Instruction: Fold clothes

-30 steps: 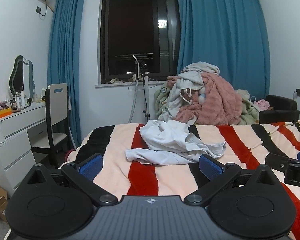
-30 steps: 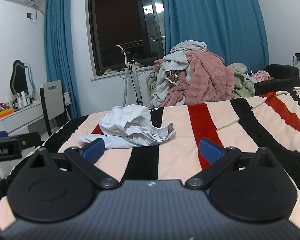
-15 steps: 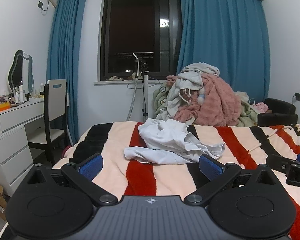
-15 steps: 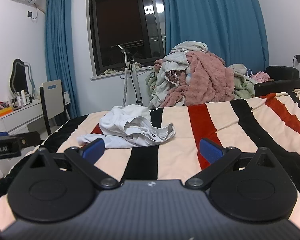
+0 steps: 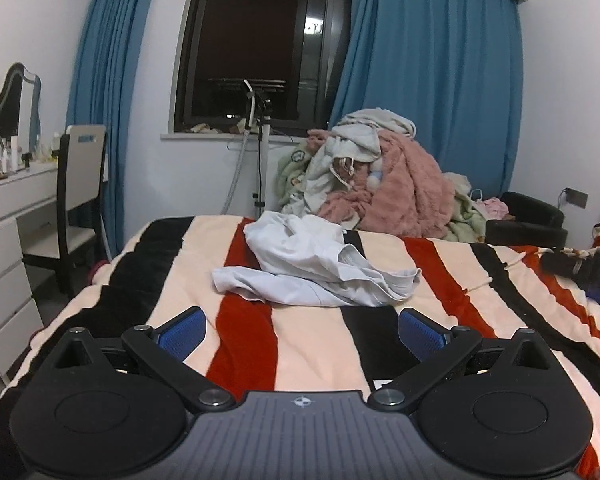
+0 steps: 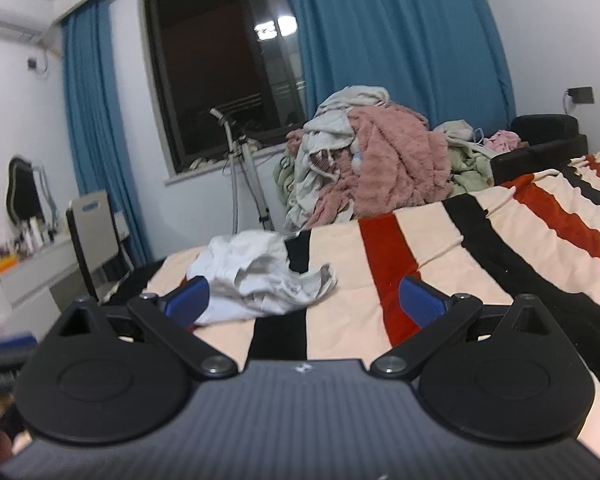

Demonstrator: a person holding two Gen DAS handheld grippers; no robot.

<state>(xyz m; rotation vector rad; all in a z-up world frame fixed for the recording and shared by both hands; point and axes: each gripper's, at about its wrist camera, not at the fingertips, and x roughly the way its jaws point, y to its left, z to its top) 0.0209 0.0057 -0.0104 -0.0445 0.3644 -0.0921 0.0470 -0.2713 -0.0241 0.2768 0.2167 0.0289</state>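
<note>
Both the left gripper and right gripper gape wide, empty; the shirt on the bed looks light and limp, best pinched at its near hem.

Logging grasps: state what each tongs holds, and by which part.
Nothing is held. Left tongs and right tongs are both open and empty; the white garment lies crumpled on the striped blanket, untouched.

A crumpled white garment lies on the striped bed.
</note>
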